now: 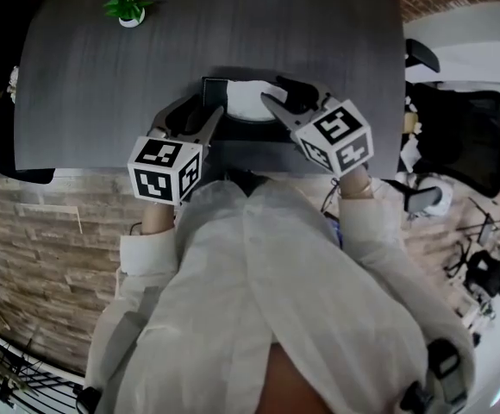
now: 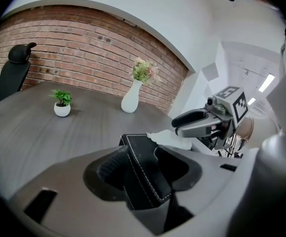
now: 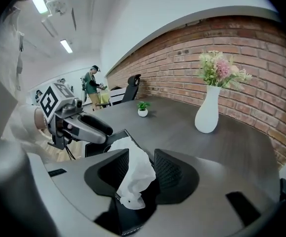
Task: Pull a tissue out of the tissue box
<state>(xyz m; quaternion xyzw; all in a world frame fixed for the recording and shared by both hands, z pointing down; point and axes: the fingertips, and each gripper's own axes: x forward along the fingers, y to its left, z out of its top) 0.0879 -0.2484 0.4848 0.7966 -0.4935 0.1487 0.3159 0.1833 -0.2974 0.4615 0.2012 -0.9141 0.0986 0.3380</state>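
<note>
**Head view.** The box [image 1: 214,91] sits at the near edge of the table [image 1: 103,76], with the tissue [image 1: 254,100] white on top of it. The left gripper [image 1: 200,117] meets the box from its left side. The right gripper [image 1: 289,100] comes in over the tissue from the right. Both are at the box, but only the right one is on the tissue.

**Left gripper view.** The left gripper [image 2: 143,171] has a stitched wall of the box [image 2: 138,154] standing upright between its jaws. The jaws are closed in to that wall's thickness and look to be clamping it. Ahead of the jaws and slightly right, the tissue [image 2: 170,139] rises from the box top, with the right gripper [image 2: 180,125] touching it. A plant [image 2: 61,102] and a vase [image 2: 130,100] stand well beyond.

**Right gripper view.** The right gripper [image 3: 142,169] has its jaws drawn in to a narrow gap, and the tissue [image 3: 133,181] fills that gap and appears pinched. The tissue's long axis runs along the jaws, from the crumpled end deep between them forward to the box [image 3: 94,148]. The left gripper [image 3: 103,130] is at the box, ahead and to the left.

The pull should therefore go straight back along the jaws and away from the box. The left gripper seems placed to keep the box from lifting with it.
</note>
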